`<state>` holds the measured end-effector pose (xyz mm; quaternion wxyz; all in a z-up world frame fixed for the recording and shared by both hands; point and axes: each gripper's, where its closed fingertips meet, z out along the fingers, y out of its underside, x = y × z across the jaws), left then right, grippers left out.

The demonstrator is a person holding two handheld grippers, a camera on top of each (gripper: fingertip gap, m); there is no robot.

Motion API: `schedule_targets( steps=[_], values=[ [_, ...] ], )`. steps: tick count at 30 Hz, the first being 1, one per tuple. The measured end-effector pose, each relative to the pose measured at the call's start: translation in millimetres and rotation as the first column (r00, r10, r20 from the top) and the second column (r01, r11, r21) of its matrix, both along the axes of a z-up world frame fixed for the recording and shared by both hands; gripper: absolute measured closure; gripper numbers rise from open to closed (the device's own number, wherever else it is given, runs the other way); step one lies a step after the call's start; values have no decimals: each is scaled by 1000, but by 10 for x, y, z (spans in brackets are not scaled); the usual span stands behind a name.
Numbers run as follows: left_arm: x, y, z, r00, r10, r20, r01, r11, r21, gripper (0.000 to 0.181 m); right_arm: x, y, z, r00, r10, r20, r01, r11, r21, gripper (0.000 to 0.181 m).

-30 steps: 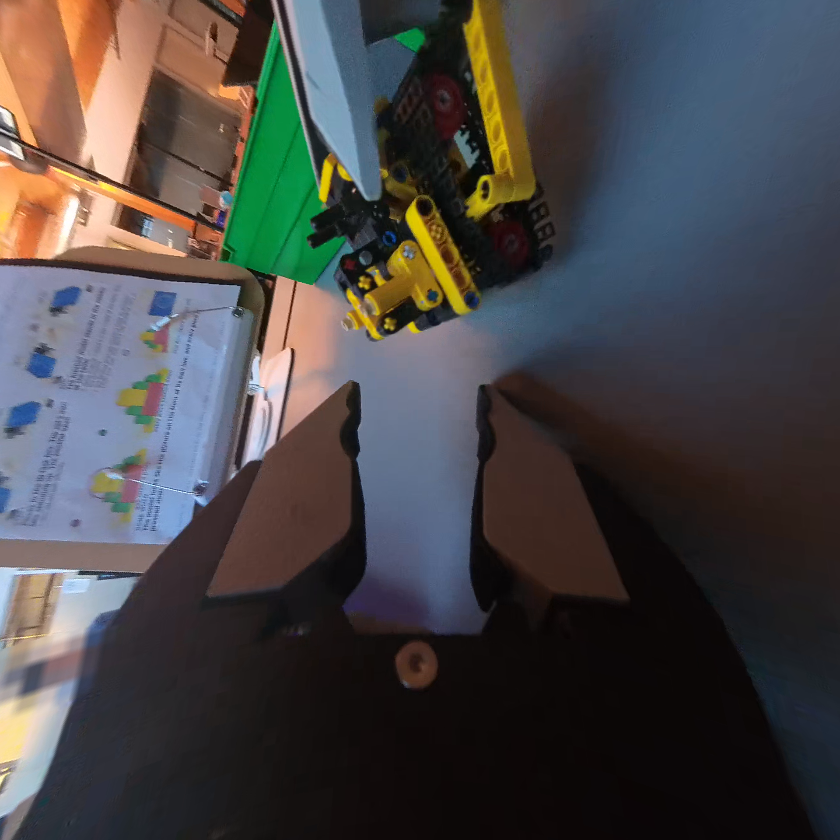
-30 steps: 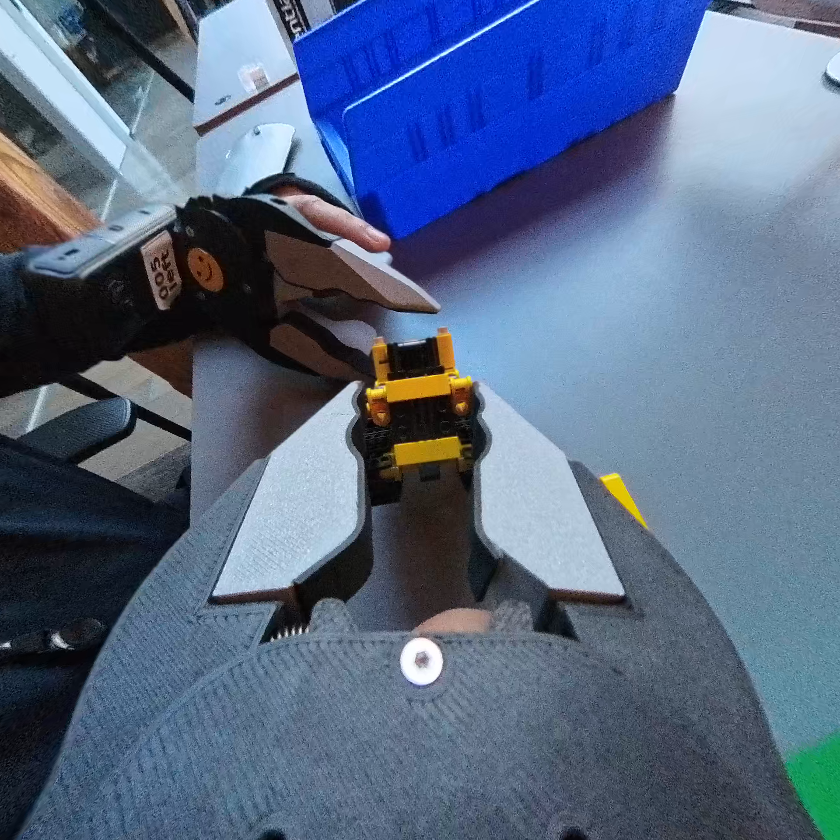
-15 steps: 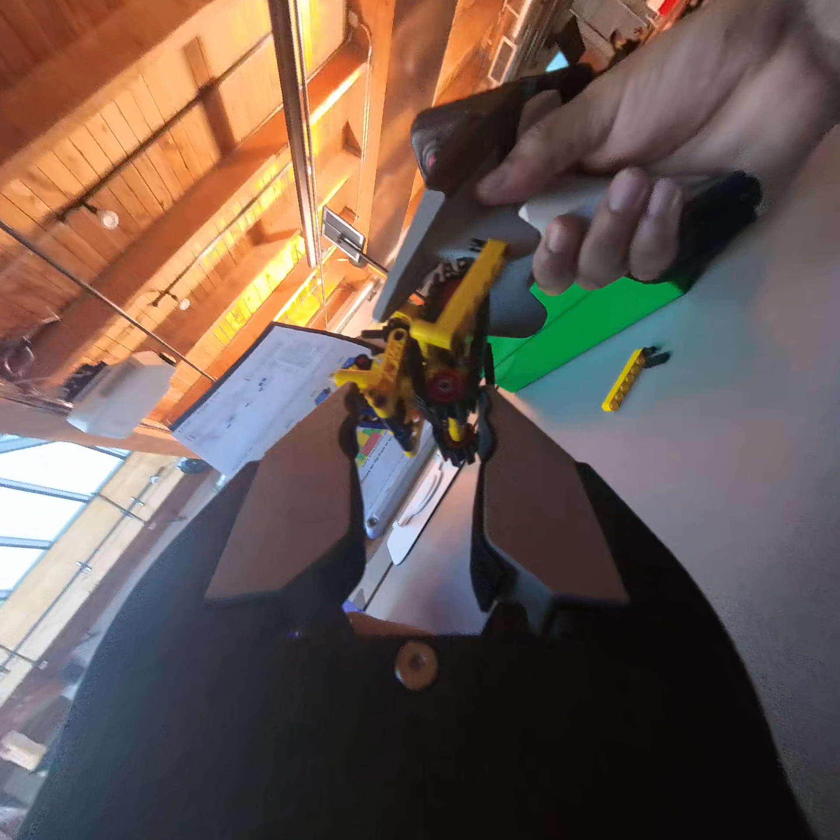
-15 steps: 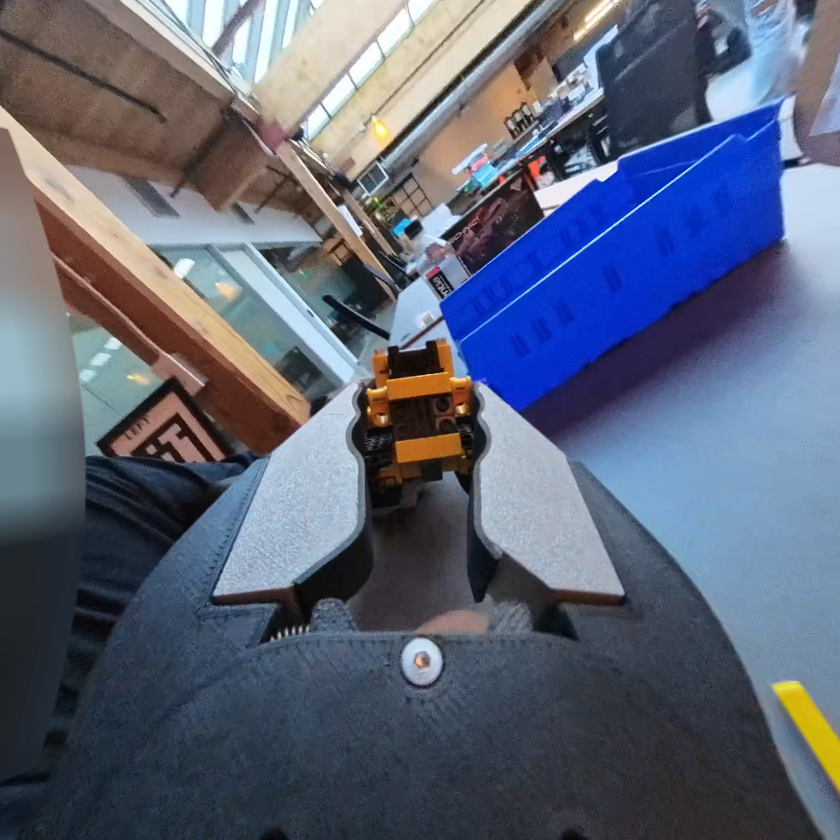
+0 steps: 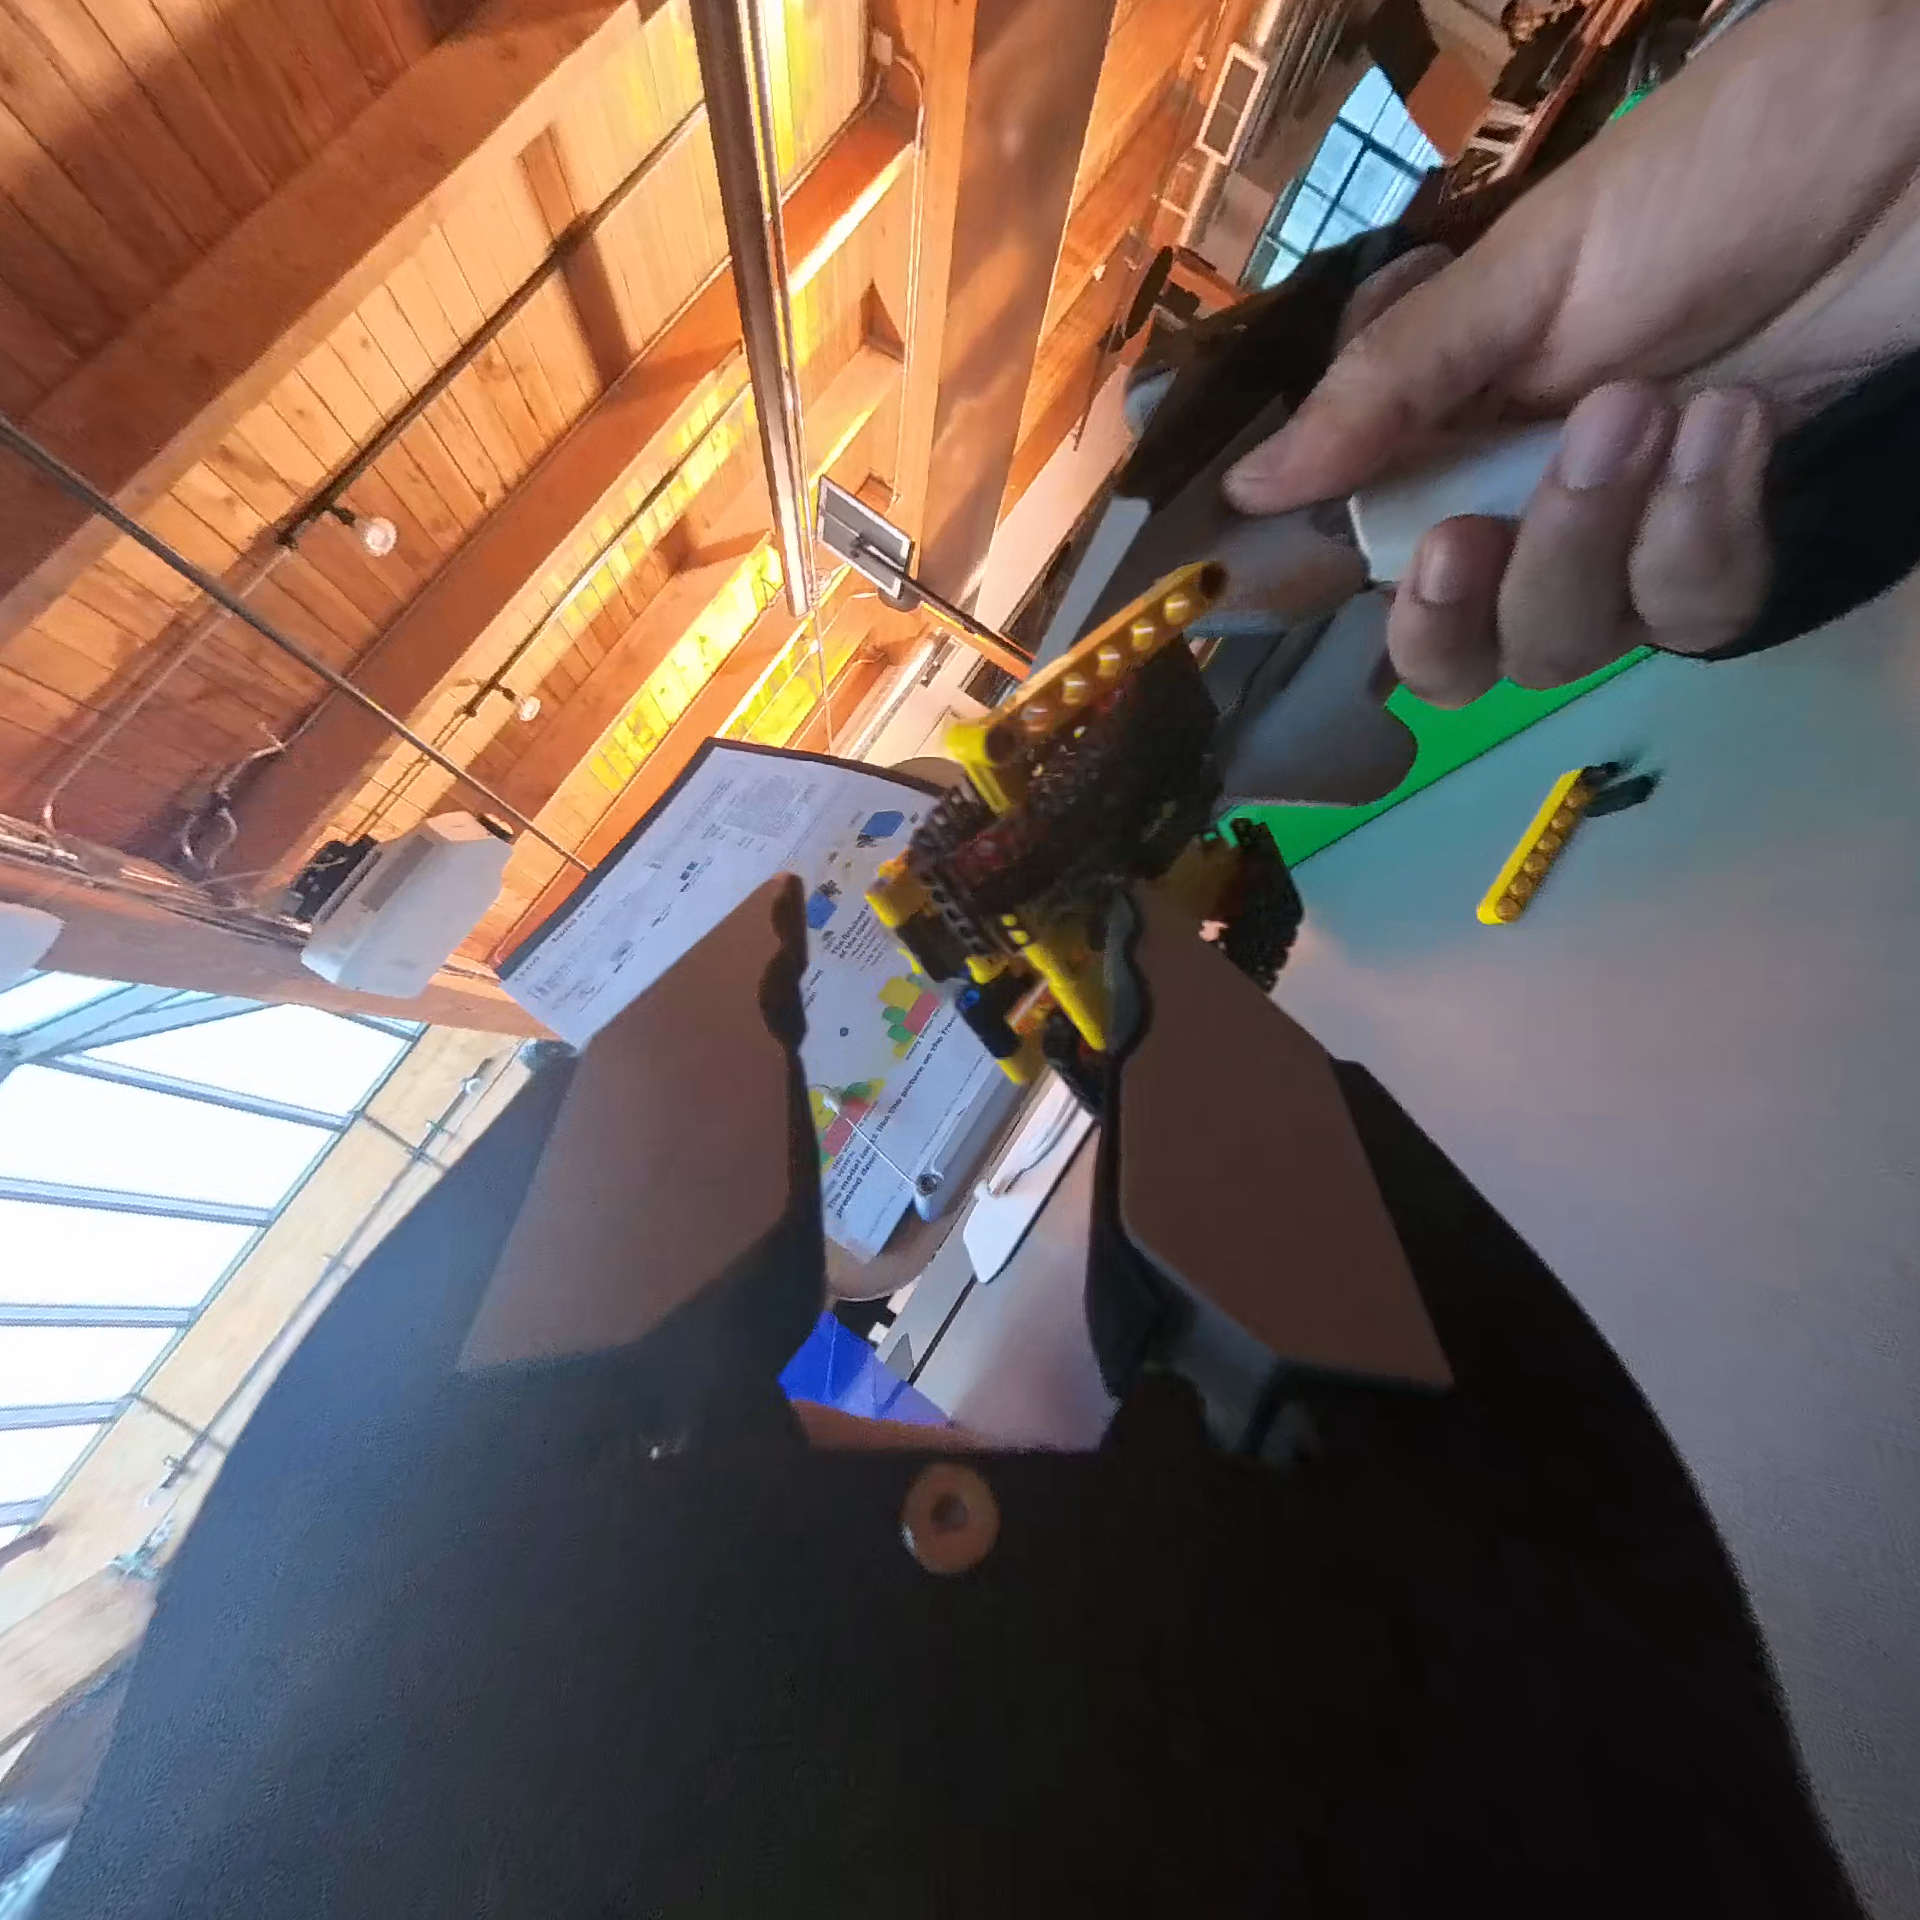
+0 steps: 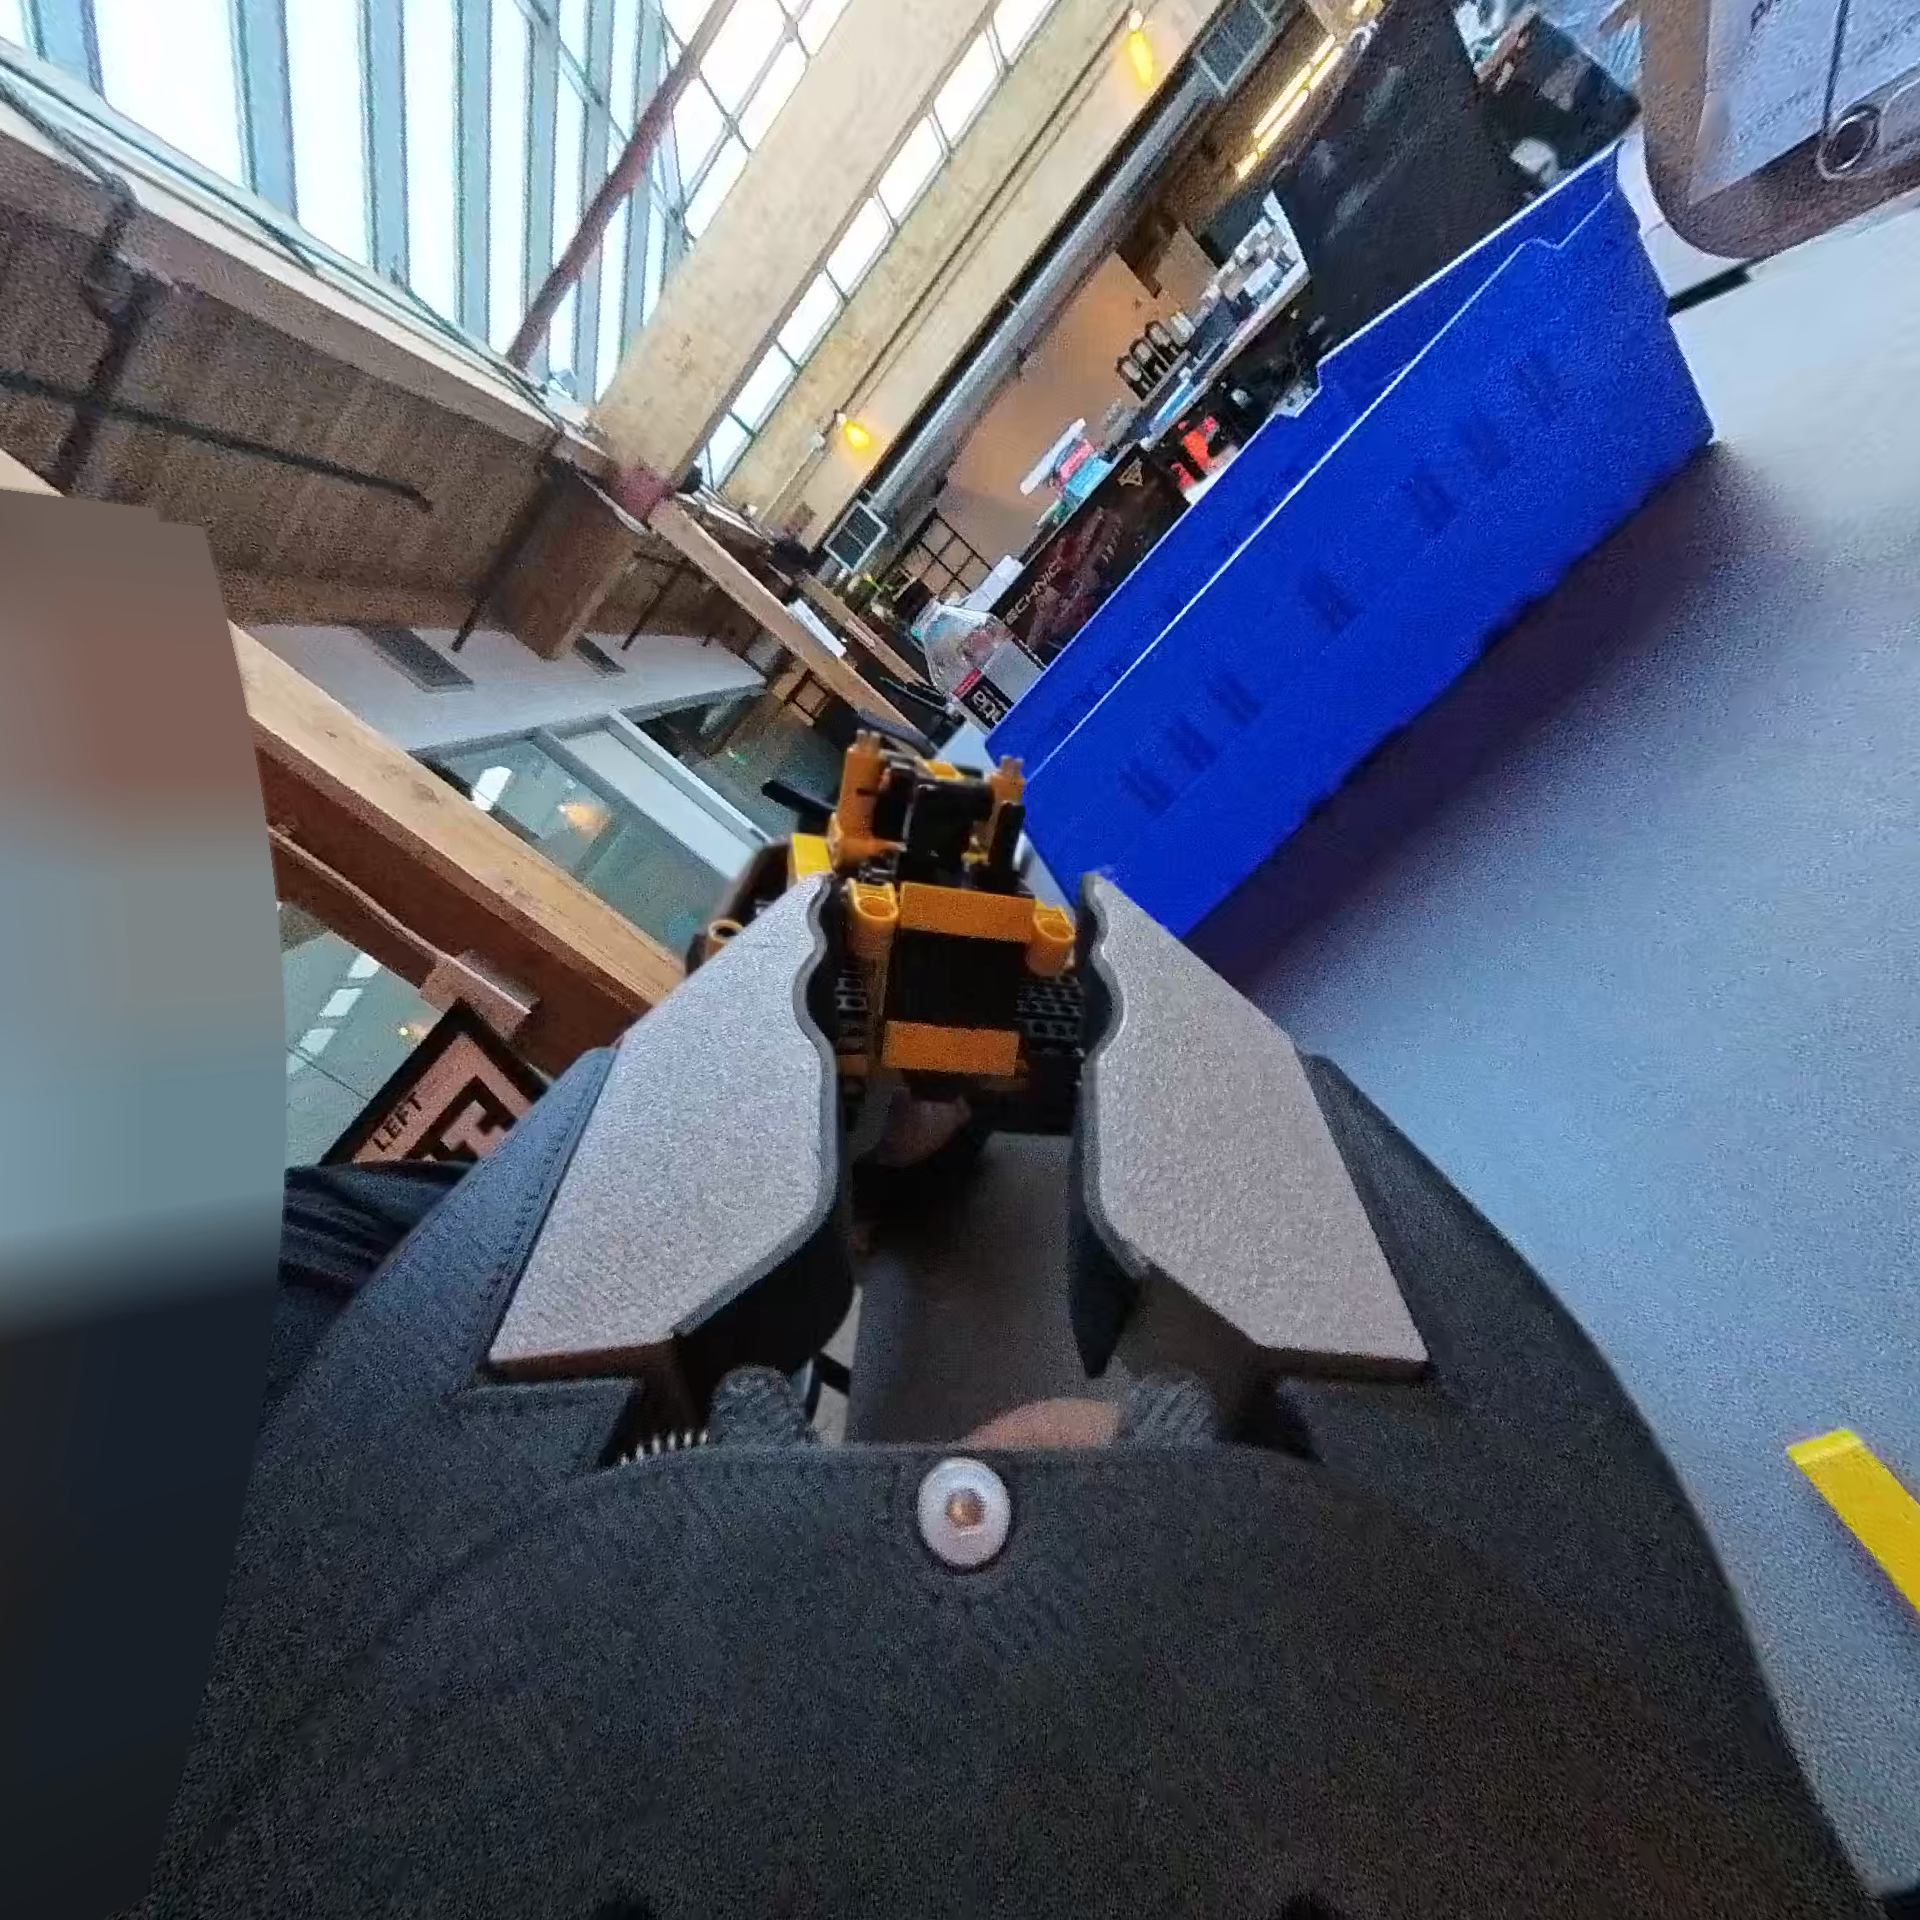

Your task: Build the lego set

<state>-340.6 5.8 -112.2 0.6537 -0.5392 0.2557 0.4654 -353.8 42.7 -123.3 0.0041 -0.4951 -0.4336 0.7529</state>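
Note:
A yellow-and-black lego vehicle model [image 6: 951, 997] is held off the grey table [image 6: 1621, 1039] between the fingers of my right gripper [image 6: 951, 925], which is shut on it. In the left wrist view the same model [image 5: 1049, 831] hangs from the right gripper's grey fingers [image 5: 1309, 717], with a hand [image 5: 1579, 436] around that gripper. My left gripper [image 5: 956, 956] is open. The model's lower yellow end sits between its fingertips, close to the right one; contact cannot be told.
A loose yellow beam with a black pin [image 5: 1538, 857] lies on the table next to a green baseplate [image 5: 1475, 727]. An instruction sheet on a stand [image 5: 717, 883] is behind the model. A blue bin [image 6: 1351, 623] stands at the table's far side. A yellow piece [image 6: 1870, 1507] lies at lower right. Tip to tip, the grippers are about 5 cm apart. The yellow piece [image 6: 1870, 1507] is about equally far from each gripper, around 15 cm. It turns up in the left wrist view [image 5: 1511, 915] as well.
The right gripper lifted the model off the table and tilted it up. The left gripper swung up to meet it, and the model's end now sits between its open fingers.

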Motion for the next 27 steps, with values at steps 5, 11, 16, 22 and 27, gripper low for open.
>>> schedule_targets(
  steps=[5, 11, 16, 22, 27],
  values=[
    [95, -10, -73, 991, -115, 68, 119, 991, -58, 161, 17, -9, 14, 1000, 20, -15, -21, 998, -56, 140],
    [169, 22, -215, 949, -230, 214, 260, 958, -121, 158, 16, -66, -30, 999, 50, -18, -50, 999, -8, 140],
    [110, 44, -294, 905, -249, 347, 319, 934, -162, 159, -1, -96, -141, 998, 58, 13, -59, 994, 97, 141],
    [-137, 34, -476, 954, -119, 274, 206, 927, -313, 162, 119, 150, -93, 988, -93, -123, 149, 784, 603, 127],
    [-225, 61, -811, 959, -52, 280, 185, 861, -473, 161, 291, -24, -467, 976, -19, -217, 212, 314, 925, 146]
  ],
)
